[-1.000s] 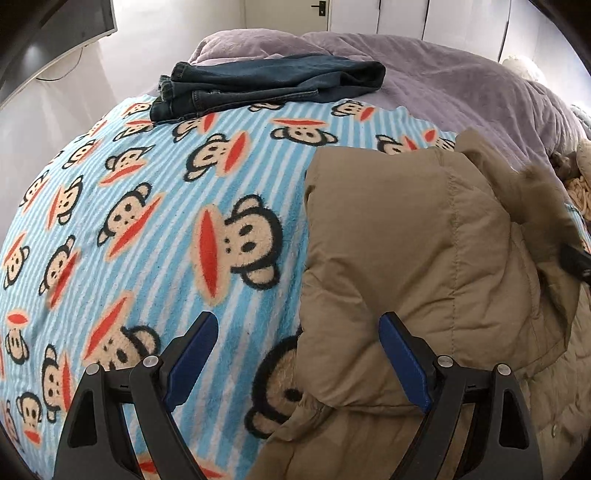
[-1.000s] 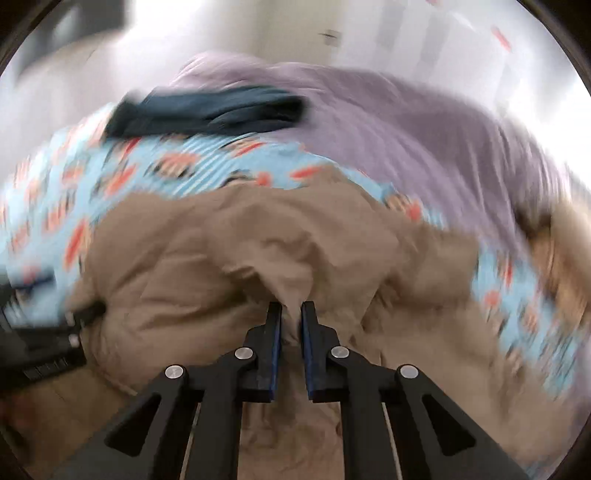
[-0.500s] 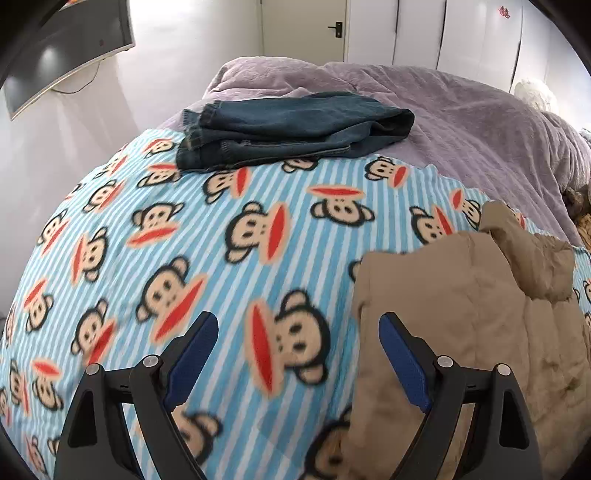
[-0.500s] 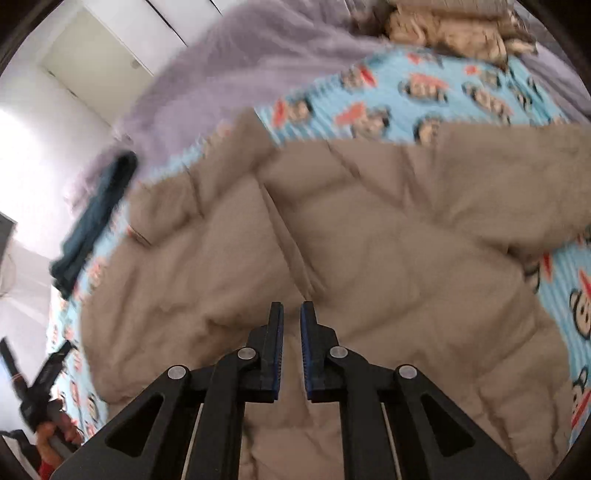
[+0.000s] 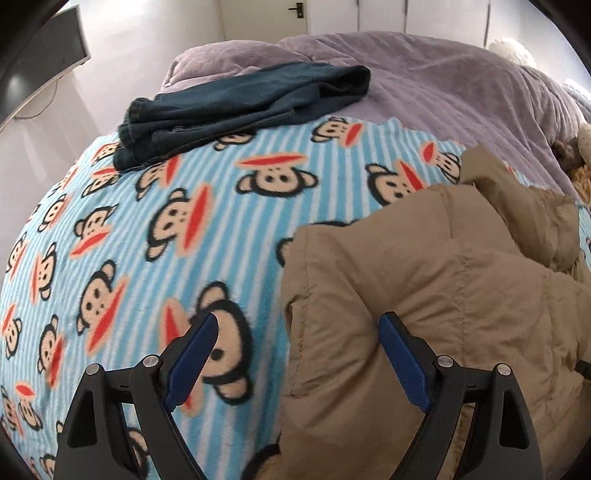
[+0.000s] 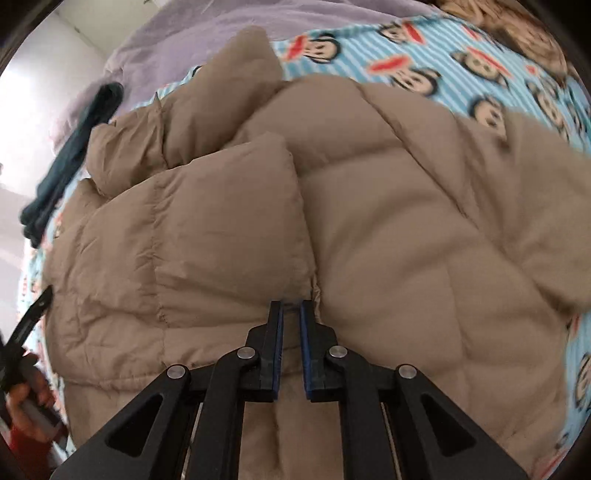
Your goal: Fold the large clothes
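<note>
A tan puffer jacket lies on a blue striped monkey-print blanket. It also shows in the left wrist view, filling the lower right. My left gripper is open and empty, above the jacket's left edge where it meets the blanket. My right gripper is shut on the corner of a folded jacket panel, which lies laid over the jacket's left half. The left gripper shows at the far left of the right wrist view, with the hand that holds it.
Folded dark blue jeans lie at the blanket's far edge, also seen in the right wrist view. A purple duvet covers the bed behind. A wall-mounted screen is at the upper left, a door beyond.
My right gripper has carried the jacket panel across, so it now lies folded over the jacket. My left gripper pulled back off the jacket and has come a little closer to its edge again.
</note>
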`<state>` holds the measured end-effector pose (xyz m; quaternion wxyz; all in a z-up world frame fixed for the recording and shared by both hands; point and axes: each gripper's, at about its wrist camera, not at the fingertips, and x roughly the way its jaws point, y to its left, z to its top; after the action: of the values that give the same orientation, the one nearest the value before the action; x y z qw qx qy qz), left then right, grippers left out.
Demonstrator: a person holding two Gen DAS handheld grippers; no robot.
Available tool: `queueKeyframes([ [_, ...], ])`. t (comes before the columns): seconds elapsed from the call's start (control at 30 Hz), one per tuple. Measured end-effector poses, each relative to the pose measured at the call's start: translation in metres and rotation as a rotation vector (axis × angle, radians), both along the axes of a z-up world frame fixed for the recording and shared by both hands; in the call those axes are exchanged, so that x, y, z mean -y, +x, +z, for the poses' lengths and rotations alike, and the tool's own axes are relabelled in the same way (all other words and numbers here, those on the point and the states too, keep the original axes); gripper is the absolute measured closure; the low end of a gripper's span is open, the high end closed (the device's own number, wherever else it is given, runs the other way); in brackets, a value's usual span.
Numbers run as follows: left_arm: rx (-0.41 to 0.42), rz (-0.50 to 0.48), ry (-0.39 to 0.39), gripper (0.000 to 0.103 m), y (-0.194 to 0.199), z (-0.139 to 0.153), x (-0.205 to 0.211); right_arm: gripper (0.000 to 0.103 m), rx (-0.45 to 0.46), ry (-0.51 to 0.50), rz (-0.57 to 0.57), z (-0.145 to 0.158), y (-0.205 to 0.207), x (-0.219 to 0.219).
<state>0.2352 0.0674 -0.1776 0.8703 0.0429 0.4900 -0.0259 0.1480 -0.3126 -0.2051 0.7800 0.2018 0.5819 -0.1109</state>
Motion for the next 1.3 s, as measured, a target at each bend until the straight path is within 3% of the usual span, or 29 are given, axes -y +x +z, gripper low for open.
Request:
queueKeyframes([
  [0.1,-0.005,-0.015,0.034,0.013,-0.001,-0.007,0.007,0.094,-0.003,-0.047,0.038,0.001,-0.004,-0.008],
  [0.23,-0.042,0.012,0.022,0.013,-0.001,0.002,0.003,0.093,-0.003,-0.061,0.023,0.005,-0.001,-0.01],
  [0.3,-0.038,0.002,0.035,0.013,-0.006,0.012,0.003,0.085,-0.003,-0.05,-0.009,0.012,-0.005,-0.007],
  [0.37,-0.04,-0.016,0.046,0.013,-0.014,0.02,0.004,0.059,-0.008,-0.049,-0.032,0.021,-0.016,-0.004],
  [0.5,-0.081,-0.041,0.046,0.013,-0.038,0.032,0.012,0.052,0.011,-0.001,-0.066,0.037,-0.036,0.005],
  [0.67,-0.162,-0.067,-0.031,0.013,-0.072,0.041,0.035,0.032,0.005,0.044,-0.077,0.047,-0.059,0.012],
  [0.83,-0.199,-0.126,-0.043,0.013,-0.108,0.05,0.07,0.022,0.004,0.103,-0.108,0.055,-0.093,0.019],
  [1.17,-0.208,-0.23,-0.067,0.013,-0.16,0.068,0.133,0.02,0.044,0.202,-0.206,0.063,-0.153,0.058],
  [1.2,-0.208,-0.236,-0.068,0.011,-0.162,0.07,0.138,0.02,0.05,0.208,-0.216,0.063,-0.159,0.065],
  [1.23,-0.214,-0.244,-0.066,0.0,-0.165,0.07,0.146,0.019,0.055,0.212,-0.223,0.064,-0.164,0.07],
  [1.3,-0.208,-0.252,-0.071,0.0,-0.171,0.072,0.158,0.019,0.066,0.229,-0.241,0.064,-0.175,0.084],
])
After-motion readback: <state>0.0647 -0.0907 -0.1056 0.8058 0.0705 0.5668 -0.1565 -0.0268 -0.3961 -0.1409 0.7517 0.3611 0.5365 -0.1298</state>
